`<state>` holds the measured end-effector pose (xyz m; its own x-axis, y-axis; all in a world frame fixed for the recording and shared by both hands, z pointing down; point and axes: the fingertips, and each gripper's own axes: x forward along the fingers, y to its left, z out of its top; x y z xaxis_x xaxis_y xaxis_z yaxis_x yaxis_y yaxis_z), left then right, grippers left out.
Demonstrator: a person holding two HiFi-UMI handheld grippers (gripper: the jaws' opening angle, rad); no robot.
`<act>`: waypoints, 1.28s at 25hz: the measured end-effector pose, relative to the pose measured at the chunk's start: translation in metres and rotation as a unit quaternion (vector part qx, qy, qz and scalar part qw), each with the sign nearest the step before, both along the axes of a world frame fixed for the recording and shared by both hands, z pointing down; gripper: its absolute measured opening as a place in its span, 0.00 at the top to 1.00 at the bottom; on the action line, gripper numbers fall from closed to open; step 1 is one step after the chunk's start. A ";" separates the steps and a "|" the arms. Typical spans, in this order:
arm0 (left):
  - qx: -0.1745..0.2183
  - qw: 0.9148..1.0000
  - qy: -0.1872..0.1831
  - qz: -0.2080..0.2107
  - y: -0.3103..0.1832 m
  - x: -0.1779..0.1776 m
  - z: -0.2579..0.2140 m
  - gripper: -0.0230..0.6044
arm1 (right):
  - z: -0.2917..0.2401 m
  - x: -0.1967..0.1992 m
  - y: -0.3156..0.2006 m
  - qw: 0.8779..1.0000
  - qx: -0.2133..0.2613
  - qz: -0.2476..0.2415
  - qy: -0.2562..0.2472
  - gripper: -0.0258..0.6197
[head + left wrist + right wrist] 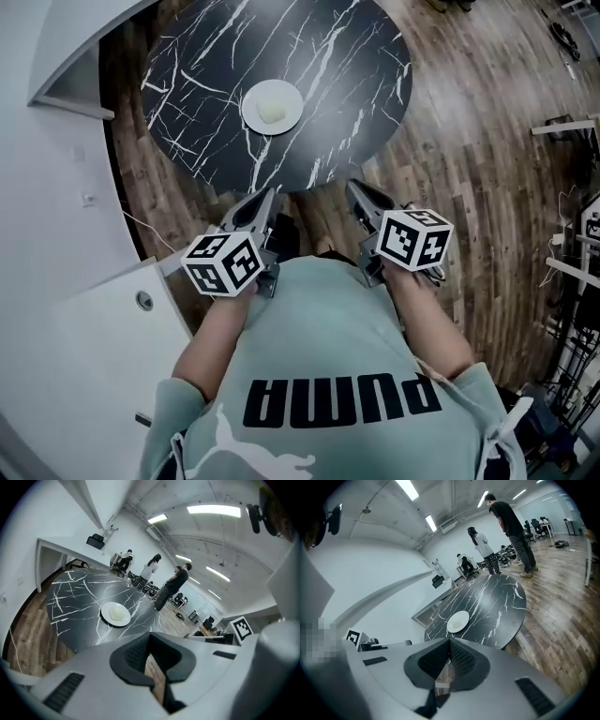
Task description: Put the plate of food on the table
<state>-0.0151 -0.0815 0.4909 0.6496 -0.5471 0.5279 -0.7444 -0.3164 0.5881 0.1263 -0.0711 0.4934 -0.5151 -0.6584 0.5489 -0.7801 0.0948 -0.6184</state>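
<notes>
A white plate (272, 106) with a pale lump of food rests near the middle of the round black marble table (356, 84). Both grippers are held back from the table's near edge, close to the person's chest, well short of the plate. My left gripper (266, 195) is shut with nothing in it, and my right gripper (355, 187) is shut and empty too. The left gripper view shows its jaws (150, 637) closed at the tips, with the plate (116, 613) ahead on the table. From the right gripper (450, 641), the plate (458, 621) lies straight ahead.
A white counter and cabinet (103, 309) run along the left. Wooden floor (487, 187) surrounds the table, with metal racks (577, 234) at the right. Several people stand beyond the table, one in dark clothes (513, 527) (176, 585).
</notes>
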 end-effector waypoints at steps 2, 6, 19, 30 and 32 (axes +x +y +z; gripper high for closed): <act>0.005 1.000 -0.002 -0.013 0.023 0.002 -0.007 0.95 | 0.000 0.006 0.018 1.000 0.002 -0.007 -0.004 0.95; 0.010 0.999 -0.031 -0.023 0.068 -0.008 -0.015 0.95 | 0.005 0.011 0.049 1.000 -0.001 -0.013 -0.013 0.95; 0.062 0.997 -0.035 -0.013 0.134 -0.051 -0.057 0.95 | -0.036 -0.045 0.121 0.999 0.020 -0.013 -0.023 0.95; 0.020 1.000 0.005 -0.005 0.208 -0.119 -0.032 0.95 | -0.032 -0.124 0.209 1.000 -0.017 0.005 -0.009 0.95; 0.027 1.000 0.005 -0.002 0.218 -0.120 -0.035 0.95 | -0.032 -0.128 0.221 1.000 -0.020 -0.001 -0.006 0.95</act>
